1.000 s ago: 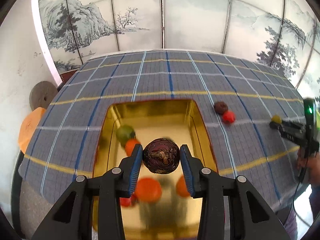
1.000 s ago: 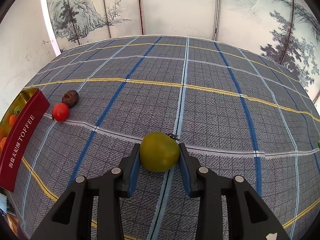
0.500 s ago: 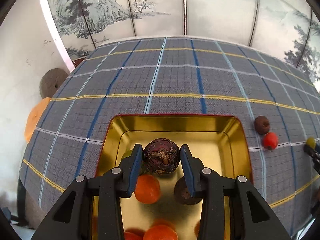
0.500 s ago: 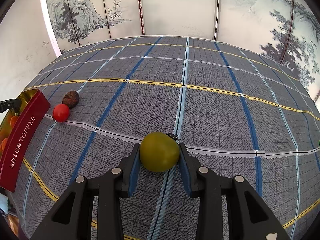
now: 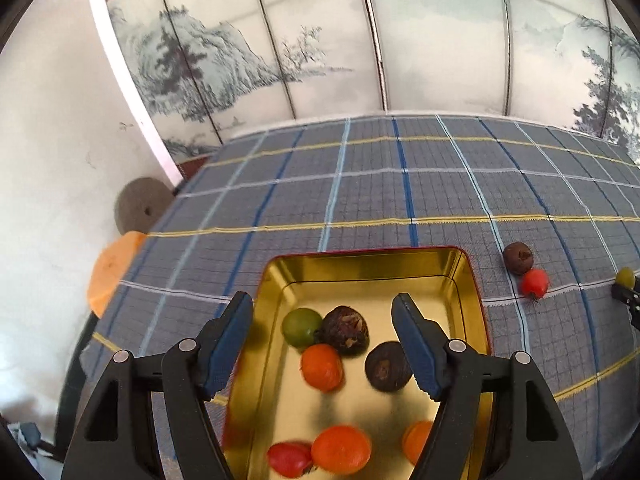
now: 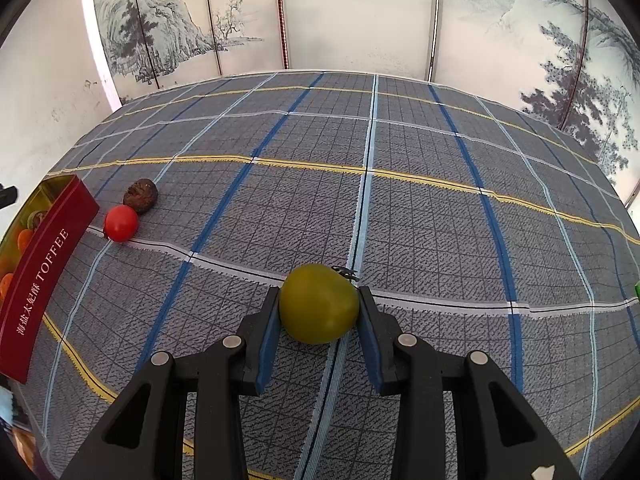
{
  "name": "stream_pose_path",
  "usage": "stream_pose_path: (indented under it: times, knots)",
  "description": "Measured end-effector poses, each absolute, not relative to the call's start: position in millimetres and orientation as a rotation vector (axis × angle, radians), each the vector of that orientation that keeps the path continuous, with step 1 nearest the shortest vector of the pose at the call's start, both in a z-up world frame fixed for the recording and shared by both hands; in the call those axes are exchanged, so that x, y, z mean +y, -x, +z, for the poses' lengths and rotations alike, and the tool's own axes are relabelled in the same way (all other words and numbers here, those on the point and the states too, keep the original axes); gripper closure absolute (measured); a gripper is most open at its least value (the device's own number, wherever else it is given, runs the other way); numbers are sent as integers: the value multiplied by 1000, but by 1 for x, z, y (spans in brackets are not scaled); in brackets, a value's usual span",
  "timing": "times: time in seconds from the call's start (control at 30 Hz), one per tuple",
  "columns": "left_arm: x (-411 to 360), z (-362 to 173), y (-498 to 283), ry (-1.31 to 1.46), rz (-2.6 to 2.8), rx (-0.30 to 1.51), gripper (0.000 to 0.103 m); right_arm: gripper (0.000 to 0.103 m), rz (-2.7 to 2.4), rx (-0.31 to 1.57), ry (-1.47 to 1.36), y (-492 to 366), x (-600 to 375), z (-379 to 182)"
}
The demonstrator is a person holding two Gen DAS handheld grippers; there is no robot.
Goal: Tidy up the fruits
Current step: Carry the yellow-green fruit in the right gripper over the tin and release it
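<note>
Left wrist view: your left gripper (image 5: 323,334) is opening, nothing pinched, above roughly seven fruits in the toffee tin (image 5: 370,269). Your right gripper (image 6: 319,314) pinches a green tomato (image 6: 319,309); two fruits remain on the worktop (image 6: 400,216).

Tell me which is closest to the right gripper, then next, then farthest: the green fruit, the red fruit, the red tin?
From the right wrist view:
1. Green fruit: clamped in the right gripper.
2. Red fruit: on the cloth, far left, beside a brown fruit.
3. Red tin: at the left edge, a bit beyond the red fruit.
</note>
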State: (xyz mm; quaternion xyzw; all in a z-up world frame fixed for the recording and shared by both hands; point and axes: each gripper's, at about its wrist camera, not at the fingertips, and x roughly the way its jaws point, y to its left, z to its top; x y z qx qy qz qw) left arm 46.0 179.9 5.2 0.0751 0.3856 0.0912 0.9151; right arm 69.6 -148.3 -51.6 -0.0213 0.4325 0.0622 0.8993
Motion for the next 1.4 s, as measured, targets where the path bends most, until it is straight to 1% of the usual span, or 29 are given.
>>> stream_pose_path:
  times: [0.37,0.5,0.67,0.87,1.1,1.4]
  knots:
    - [174,30,9,-176,227,735,30,69,131,895,52,-66,-148,-51]
    - [174,30,19,-173,221,750,30,69,154,897,-3,-55,-147,-50]
    - [179,26,27,-166,230,768,30,69,222,903,-1,-40,-123,-46]
    - [190,21,33,-143,244,781,30,69,344,862,3,-23,-77,-21]
    - [201,17,39,-136,267,779,30,69,575,808,50,-4,0,15]
    - [222,12,49,-116,301,787,30,69,747,825,143,6,79,16]
